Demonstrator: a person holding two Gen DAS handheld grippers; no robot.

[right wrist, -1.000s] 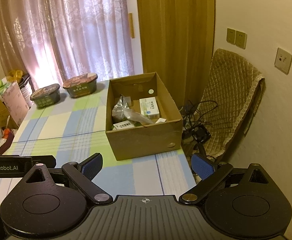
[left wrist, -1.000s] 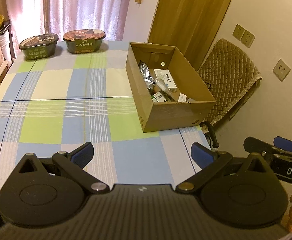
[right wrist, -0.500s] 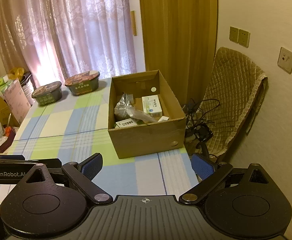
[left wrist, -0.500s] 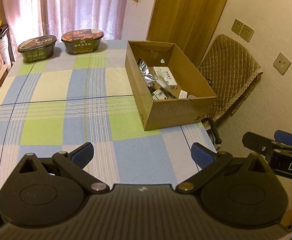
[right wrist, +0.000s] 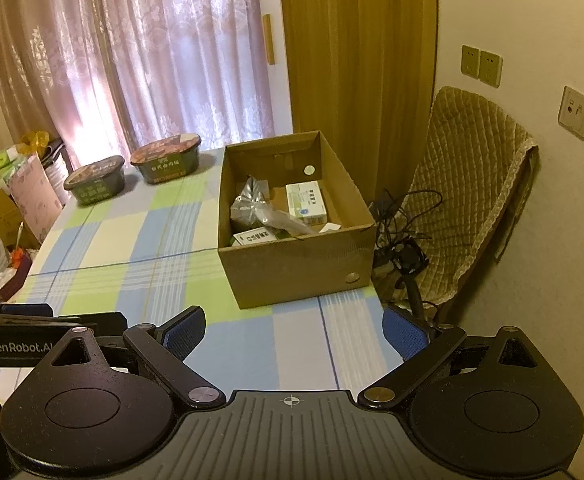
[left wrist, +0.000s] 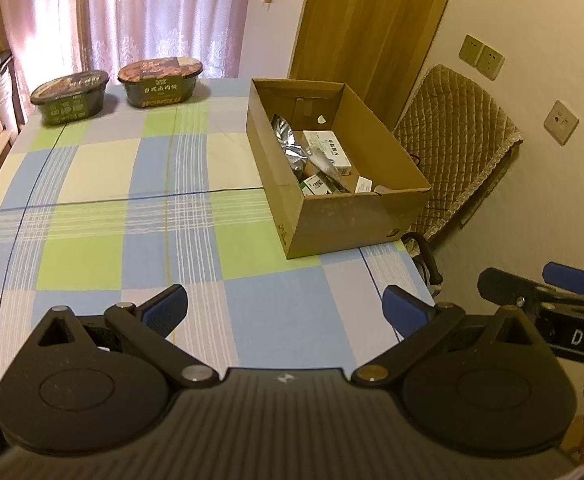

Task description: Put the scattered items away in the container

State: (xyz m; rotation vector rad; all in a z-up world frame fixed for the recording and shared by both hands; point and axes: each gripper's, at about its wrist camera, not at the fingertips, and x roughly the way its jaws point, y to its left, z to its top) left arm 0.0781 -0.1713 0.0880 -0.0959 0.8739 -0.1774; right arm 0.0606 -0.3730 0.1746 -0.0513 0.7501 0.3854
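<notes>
An open cardboard box [left wrist: 356, 224] [right wrist: 304, 268] stands at the right side of the checked tablecloth [left wrist: 123, 184] [right wrist: 139, 240]. Inside it lie a silver foil pouch [left wrist: 287, 146] [right wrist: 247, 204], a white and green carton [left wrist: 330, 152] [right wrist: 306, 202] and smaller cartons [left wrist: 316, 184] [right wrist: 257, 236]. My left gripper [left wrist: 285, 306] is open and empty over the near part of the table. My right gripper [right wrist: 294, 330] is open and empty too, held near the table's front right corner. Each gripper shows at the edge of the other's view.
Two dark instant-noodle bowls [left wrist: 159, 80] [left wrist: 69, 96] sit at the table's far edge by the curtains. A chair with a quilted cover [left wrist: 452, 148] [right wrist: 468, 196] stands right of the table, with cables [right wrist: 400, 236] on the floor. Boxes and bags [right wrist: 7, 208] crowd the left.
Both grippers have pulled back and risen slightly, so the box and table look a little farther away. Both stay open and empty.
</notes>
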